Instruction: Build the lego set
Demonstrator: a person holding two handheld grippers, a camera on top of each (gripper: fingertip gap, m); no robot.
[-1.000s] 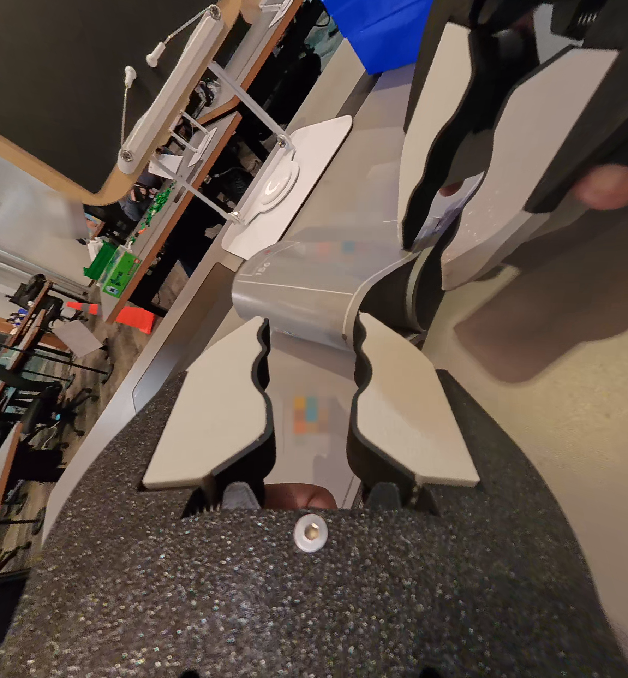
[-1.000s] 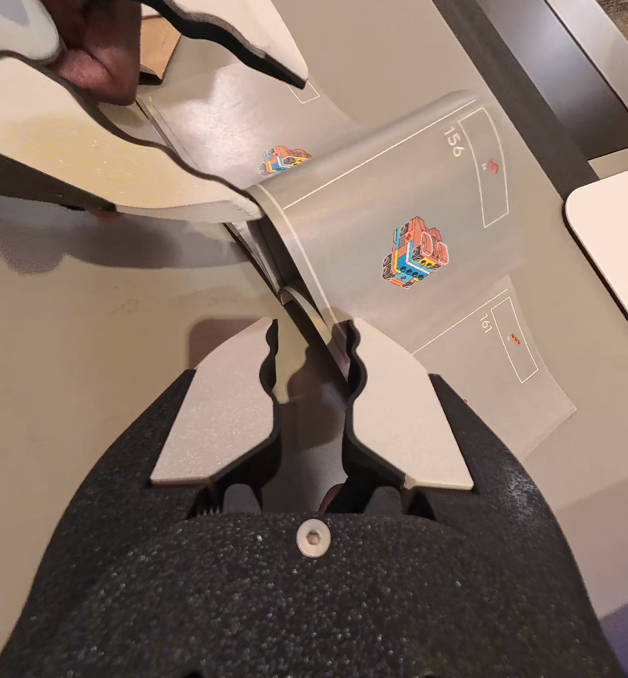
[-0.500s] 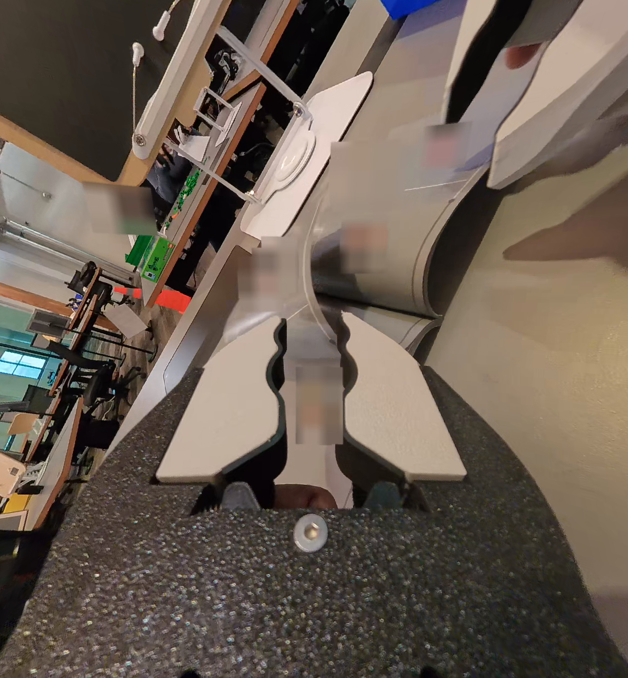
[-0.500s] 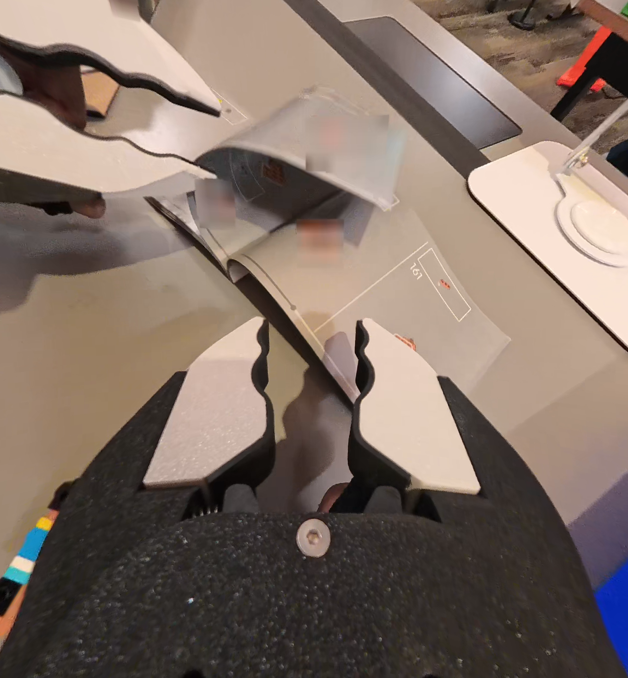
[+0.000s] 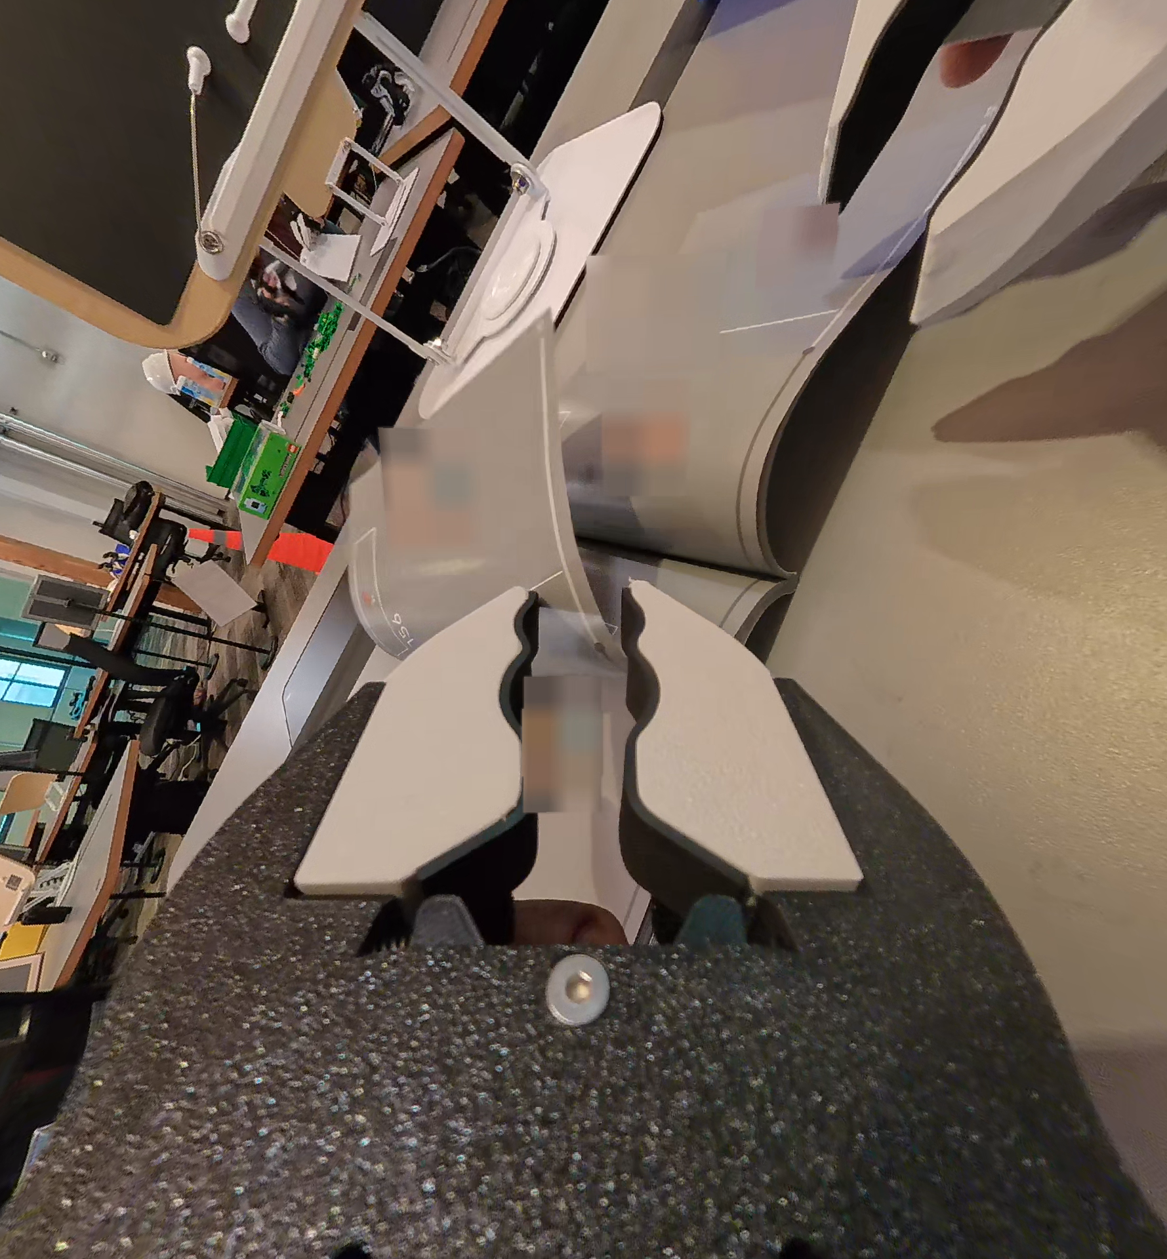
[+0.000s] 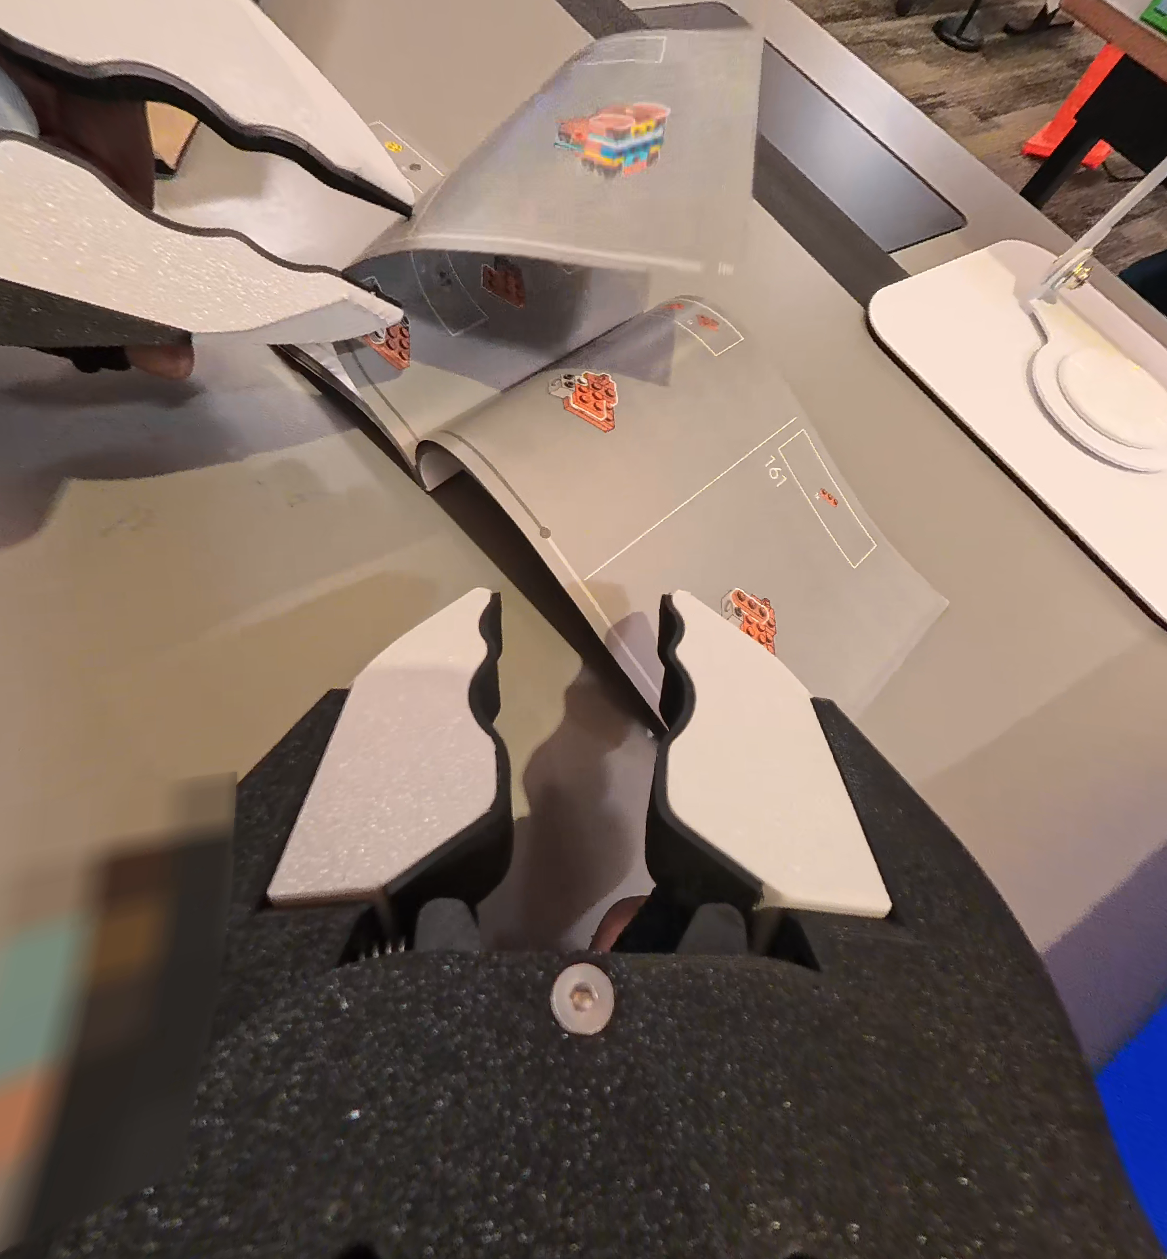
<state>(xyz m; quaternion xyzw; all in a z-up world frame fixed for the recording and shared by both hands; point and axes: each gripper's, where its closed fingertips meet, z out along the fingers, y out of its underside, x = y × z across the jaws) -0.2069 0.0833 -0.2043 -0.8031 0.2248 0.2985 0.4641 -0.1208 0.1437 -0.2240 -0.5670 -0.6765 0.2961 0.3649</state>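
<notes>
The grey instruction booklet (image 6: 669, 490) lies open on the beige table (image 6: 158, 647). One page (image 6: 601, 170) curls up off it and runs between the fingers of my left gripper (image 6: 400, 262), seen at the upper left of the right wrist view. In the left wrist view the same page (image 5: 471, 490) stands between the left gripper's fingertips (image 5: 577, 606), which have a narrow gap and do not pinch it. My right gripper (image 6: 577, 599) is open and empty, just above the table at the booklet's near corner. It also shows in the left wrist view (image 5: 873, 259).
A white lamp base plate (image 6: 1044, 422) sits on the table right of the booklet. A dark recessed panel (image 6: 839, 184) runs along the far table edge. A blue object (image 6: 1166, 1090) is at the near right. A brown cardboard piece (image 6: 171, 136) lies behind the left gripper.
The left gripper's fingers have narrowed around the page and lifted it further over. The right gripper has pulled back from the booklet's spine toward its near corner.
</notes>
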